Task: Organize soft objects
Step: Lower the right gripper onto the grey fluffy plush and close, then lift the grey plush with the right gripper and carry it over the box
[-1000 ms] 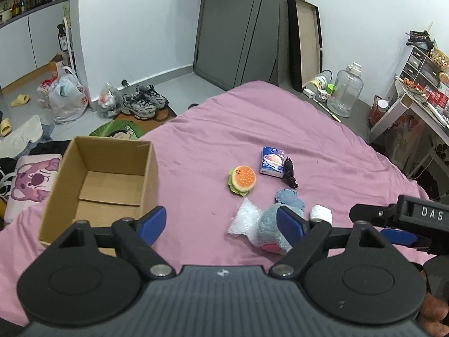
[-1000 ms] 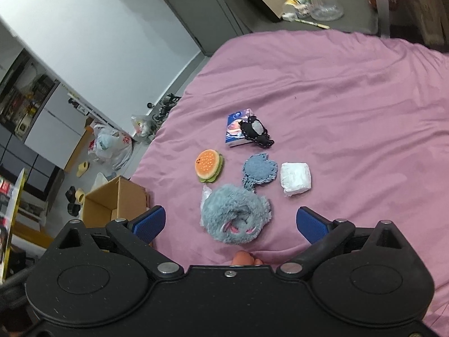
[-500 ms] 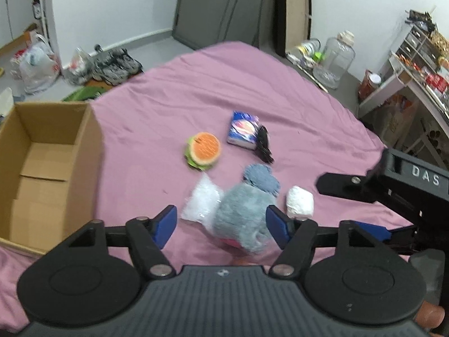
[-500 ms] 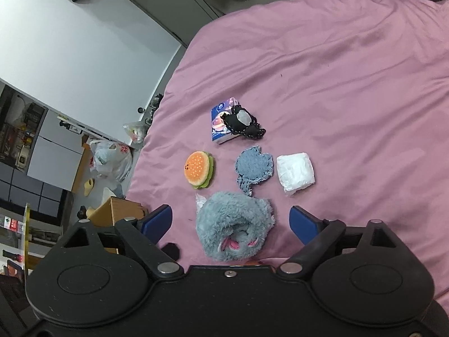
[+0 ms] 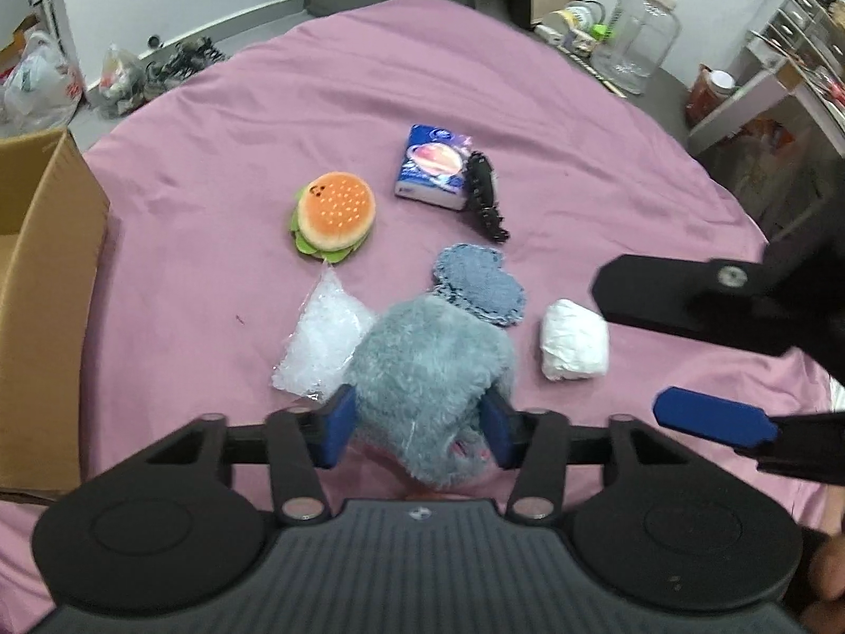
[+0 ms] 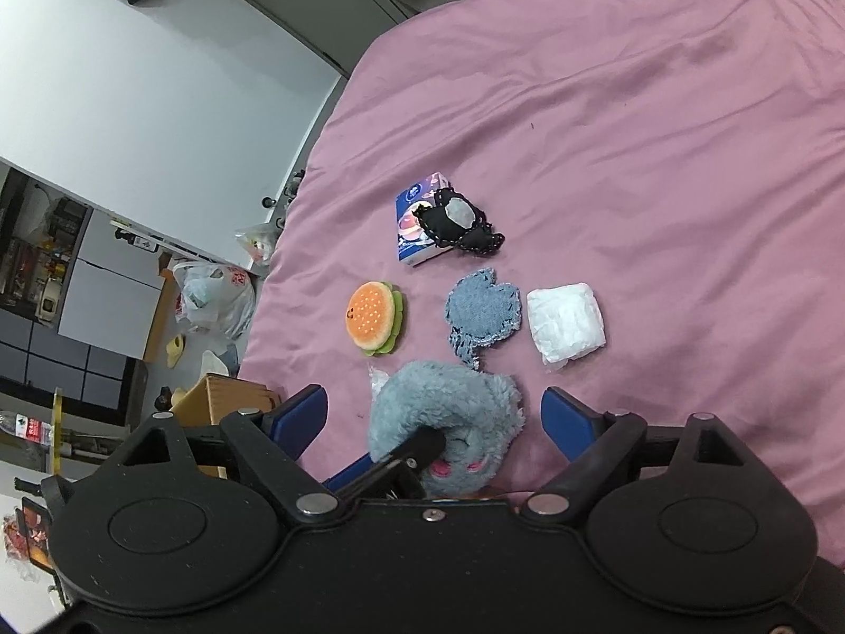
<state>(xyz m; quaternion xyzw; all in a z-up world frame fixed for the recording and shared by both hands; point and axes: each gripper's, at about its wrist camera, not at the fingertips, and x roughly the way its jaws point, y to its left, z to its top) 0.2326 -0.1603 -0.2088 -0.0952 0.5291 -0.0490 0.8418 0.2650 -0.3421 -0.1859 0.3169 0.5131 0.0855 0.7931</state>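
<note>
A fluffy grey-blue plush (image 5: 430, 370) lies on the pink bed near its front edge. My left gripper (image 5: 417, 425) has its blue pads pressed on both sides of the plush. My right gripper (image 6: 433, 422) is open, hovering over the same plush (image 6: 449, 422), and shows at the right of the left wrist view (image 5: 702, 359). Beyond lie a burger plush (image 5: 332, 219), a denim patch (image 5: 480, 282), a white wad (image 5: 573, 341), a clear plastic bag (image 5: 322, 341), a tissue pack (image 5: 433, 166) and a black pouch (image 5: 483, 195).
An open cardboard box (image 5: 47, 274) stands on the bed at the left. Past the bed's far edge are shoes and bags on the floor (image 5: 121, 74), a large water jug (image 5: 634, 42) and a cluttered white table (image 5: 760, 90) at the right.
My left gripper swung right from the box, dropped onto the grey plush and closed its pads on it. My right gripper moved lower and closer over the same plush.
</note>
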